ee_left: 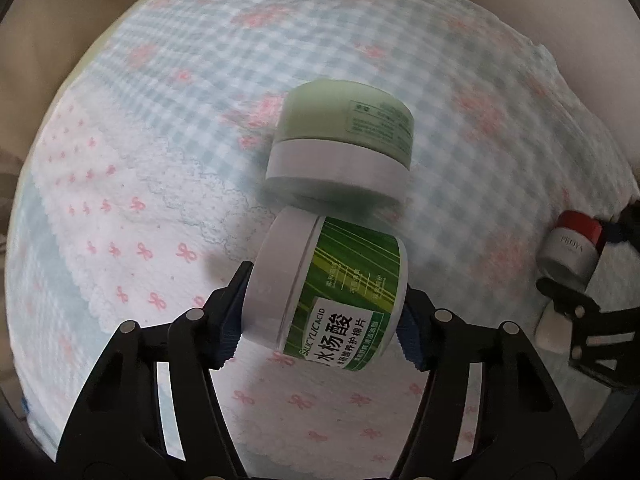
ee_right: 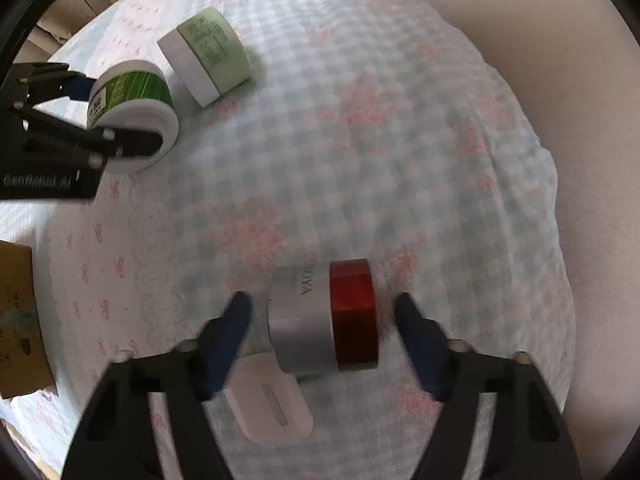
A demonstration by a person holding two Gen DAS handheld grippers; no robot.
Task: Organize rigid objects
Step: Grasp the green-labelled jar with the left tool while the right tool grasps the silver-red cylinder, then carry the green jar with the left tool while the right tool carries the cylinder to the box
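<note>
Between left gripper [ee_left: 322,320] fingers: green-labelled white-lidded round plastic jar [ee_left: 326,294], on its side, clamped at both ends, lid toward left finger. Just ahead of fingertips, touching or nearly so: pale green round jar with white lid [ee_left: 340,148], tilted on blue-check cloth with pink bows [ee_left: 160,80].

Right gripper [ee_right: 322,312] fingers spread, not touching anything. Between them: silver round jar with red lid [ee_right: 324,316], on its side, gaps both sides. Below jar, near left finger: white rounded plastic case [ee_right: 272,408]. Brown cardboard box [ee_right: 18,320] far left.
</note>
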